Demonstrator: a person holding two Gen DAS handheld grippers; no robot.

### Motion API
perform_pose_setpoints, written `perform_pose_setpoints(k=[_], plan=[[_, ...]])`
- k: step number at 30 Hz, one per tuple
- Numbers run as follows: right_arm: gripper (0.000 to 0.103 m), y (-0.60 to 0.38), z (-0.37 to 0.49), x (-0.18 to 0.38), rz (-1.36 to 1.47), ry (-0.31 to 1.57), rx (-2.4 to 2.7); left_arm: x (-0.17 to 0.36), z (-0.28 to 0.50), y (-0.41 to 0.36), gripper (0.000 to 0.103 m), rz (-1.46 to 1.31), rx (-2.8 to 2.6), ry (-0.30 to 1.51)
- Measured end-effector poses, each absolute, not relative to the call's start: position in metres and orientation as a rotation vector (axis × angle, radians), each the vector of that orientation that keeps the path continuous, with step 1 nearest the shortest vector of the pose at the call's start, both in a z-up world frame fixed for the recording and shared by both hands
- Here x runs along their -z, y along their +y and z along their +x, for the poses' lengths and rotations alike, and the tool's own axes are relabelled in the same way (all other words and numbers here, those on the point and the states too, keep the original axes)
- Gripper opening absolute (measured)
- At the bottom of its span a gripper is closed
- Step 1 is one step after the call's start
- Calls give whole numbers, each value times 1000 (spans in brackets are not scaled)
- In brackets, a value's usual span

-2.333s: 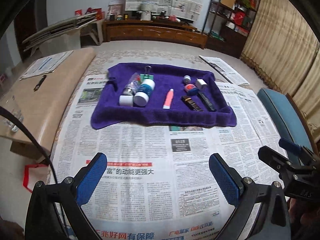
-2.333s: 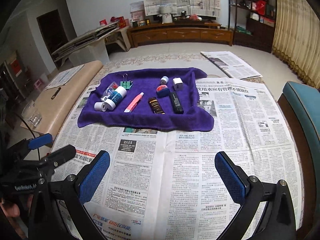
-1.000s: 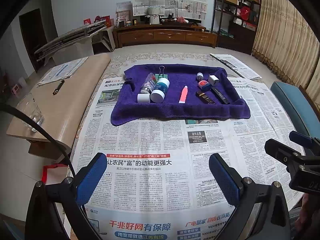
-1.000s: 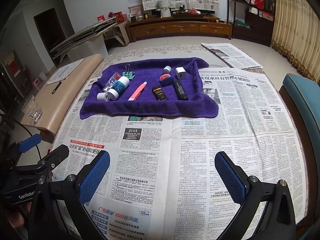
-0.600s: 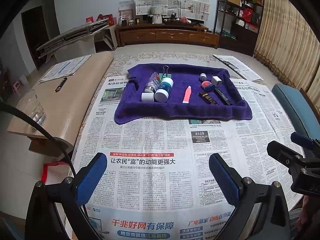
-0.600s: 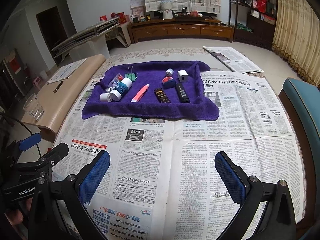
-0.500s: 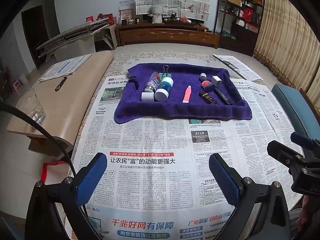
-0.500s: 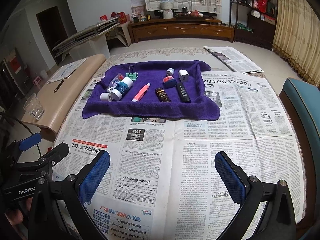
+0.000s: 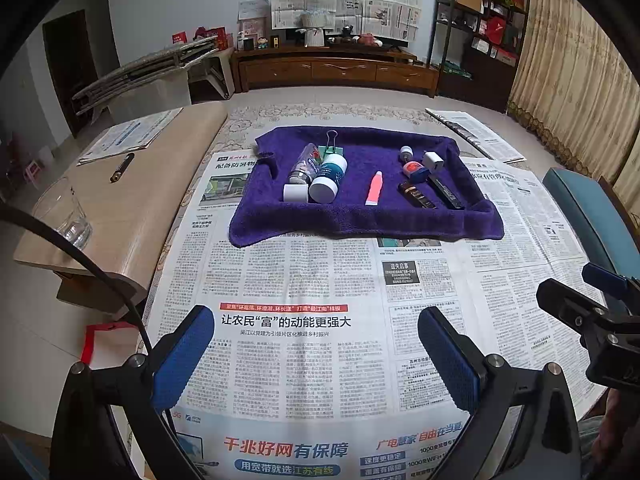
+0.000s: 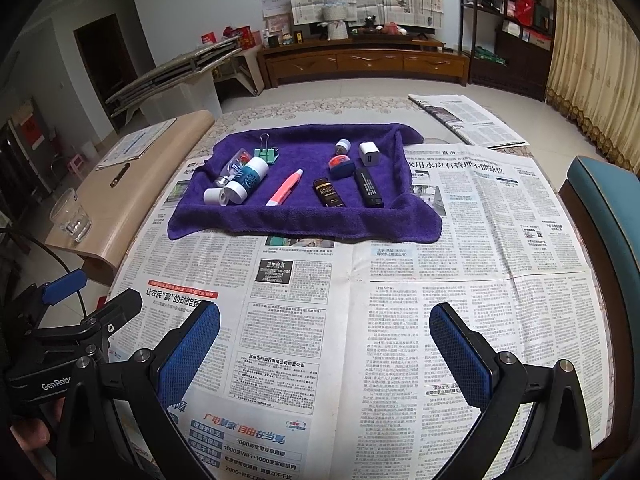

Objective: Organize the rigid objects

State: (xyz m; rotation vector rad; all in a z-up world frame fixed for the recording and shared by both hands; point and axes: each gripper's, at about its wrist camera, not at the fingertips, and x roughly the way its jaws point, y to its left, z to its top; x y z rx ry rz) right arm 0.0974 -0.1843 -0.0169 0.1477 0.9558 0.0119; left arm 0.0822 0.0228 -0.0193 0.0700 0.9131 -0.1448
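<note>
- I've got both tools hanging over bare newspaper (image 9: 304, 272) at the near side of the table, and neither one touches anything.
- My left gripper (image 9: 316, 344) has its blue pads spread wide, nothing between them. My right gripper (image 10: 324, 340) is the same: spread wide and carrying nothing.
- Everything I'm meant to sort sits straight ahead on the purple towel (image 10: 304, 228), well apart from both tools, at the far side of the newspaper.
- From the left gripper, the white-capped bottle (image 9: 329, 178) and the small white roll (image 9: 295, 193) just beside it lie ahead and a touch left, so that arm looks the nearer one for them.
- From the right gripper, the black stick (image 10: 369, 187) and the brown case (image 10: 328, 193) are nearly dead ahead, so I'd call those its pieces.
- The pink pen (image 10: 285, 187) lies between the two groups, its long axis running away from me with a slight tilt to the right.
- Most of the long items point away from me like that, so I judge a straight reach forward would close the pads across their narrow width.
</note>
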Motion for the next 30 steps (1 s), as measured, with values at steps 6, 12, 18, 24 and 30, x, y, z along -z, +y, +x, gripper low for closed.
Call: perform_pose_setpoints(k=[6,12,18,24,30], plan=[[103,-184,96,15,151,949,-13,19,81,23,103,68,146,914],[103,-184,95,15,147,948,-14,19,82,22,103,67,147,915],[103,-184,95,14,146,947,-12,19,82,23,103,68,144,920],[103,-184,95,14,145,948,-12,18,81,24,103,70,138,918],[103,-183,94,14,142,950,-8,16,78,24,103,58,169,891]])
